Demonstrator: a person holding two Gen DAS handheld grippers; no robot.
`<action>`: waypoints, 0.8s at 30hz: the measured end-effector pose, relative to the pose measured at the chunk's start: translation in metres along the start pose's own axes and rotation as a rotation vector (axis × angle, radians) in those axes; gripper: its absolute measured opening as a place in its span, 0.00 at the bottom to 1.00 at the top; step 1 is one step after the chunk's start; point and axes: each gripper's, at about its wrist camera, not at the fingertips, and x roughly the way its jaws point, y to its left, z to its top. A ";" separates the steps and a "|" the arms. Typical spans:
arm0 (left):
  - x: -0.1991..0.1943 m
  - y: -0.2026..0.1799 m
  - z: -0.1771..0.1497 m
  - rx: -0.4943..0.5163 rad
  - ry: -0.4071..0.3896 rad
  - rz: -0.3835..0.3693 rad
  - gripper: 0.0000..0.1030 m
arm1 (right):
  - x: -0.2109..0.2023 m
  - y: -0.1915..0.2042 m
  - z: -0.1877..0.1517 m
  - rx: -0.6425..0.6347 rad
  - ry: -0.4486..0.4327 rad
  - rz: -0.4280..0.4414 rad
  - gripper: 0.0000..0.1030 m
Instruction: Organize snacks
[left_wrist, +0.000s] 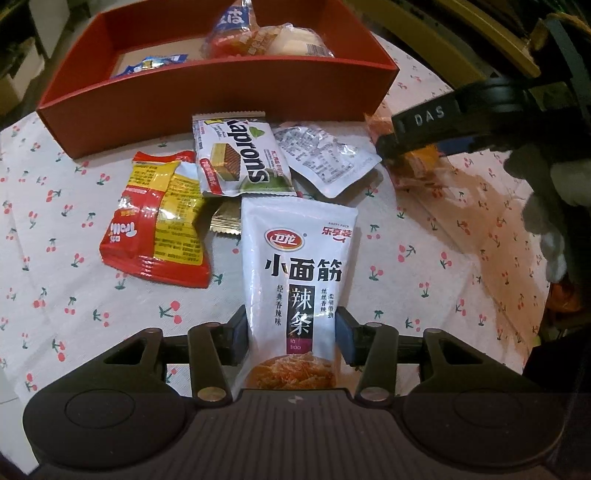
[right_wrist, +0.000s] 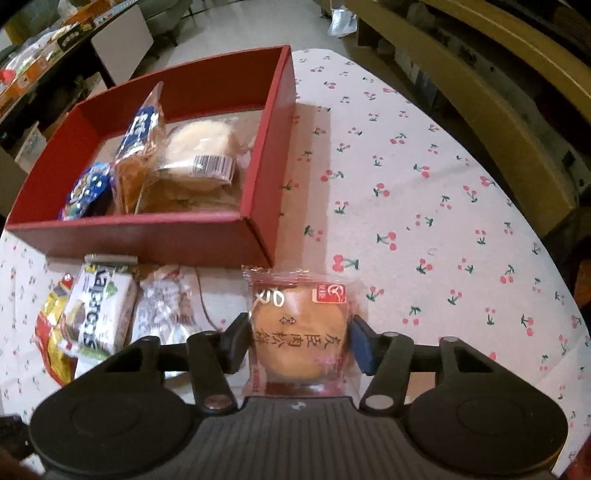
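1. My left claw (left_wrist: 291, 334) straddles the lower part of a white Weilong latiao pouch (left_wrist: 297, 280). The pads sit just beside its two edges, and I cannot tell whether they are pressing yet. The pouch appears to lie on the cherry-print table (left_wrist: 74, 295), nearest me in the loose pile.
2. My right claw (right_wrist: 299, 341) is likewise set around a clear-wrapped meat-floss pastry (right_wrist: 299, 332), with the left pad touching the wrapper and a sliver of gap at the right pad. So it is partly open, and I cannot say there is a firm grip.
3. To do this step well, I judge I should close squarely on each packet's body, not its crinkly seal, then lift straight before swinging over the wall of the red box (right_wrist: 255, 184). The pouch looks floppy and may droop.
4. The box sits toward the table's far edge and already holds a bun with a barcode sticker (right_wrist: 207, 162) and blue-labelled packets. Free floor remains at its far side.
5. Writing: the pouch reads 卫龙, 小面筋, 辣条, 经典香辣味, "là tiáo". The pastry reads 友臣肉松饼. A green wafer pack (left_wrist: 240, 158) reads "Kaprons". A red-yellow bag (left_wrist: 159, 221) reads "Trolli", I think. A silver sachet (left_wrist: 325, 158) shows only fine print. The right claw's body shows "DAS".
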 end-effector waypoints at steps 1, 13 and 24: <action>0.001 -0.001 0.001 0.001 0.000 0.001 0.54 | -0.002 0.001 -0.003 -0.009 0.004 -0.001 0.60; 0.000 -0.007 -0.007 0.042 -0.016 0.042 0.74 | -0.035 0.022 -0.064 -0.145 0.006 -0.022 0.60; -0.002 -0.012 -0.008 0.036 -0.029 0.077 0.54 | -0.034 0.024 -0.070 -0.176 0.015 -0.007 0.60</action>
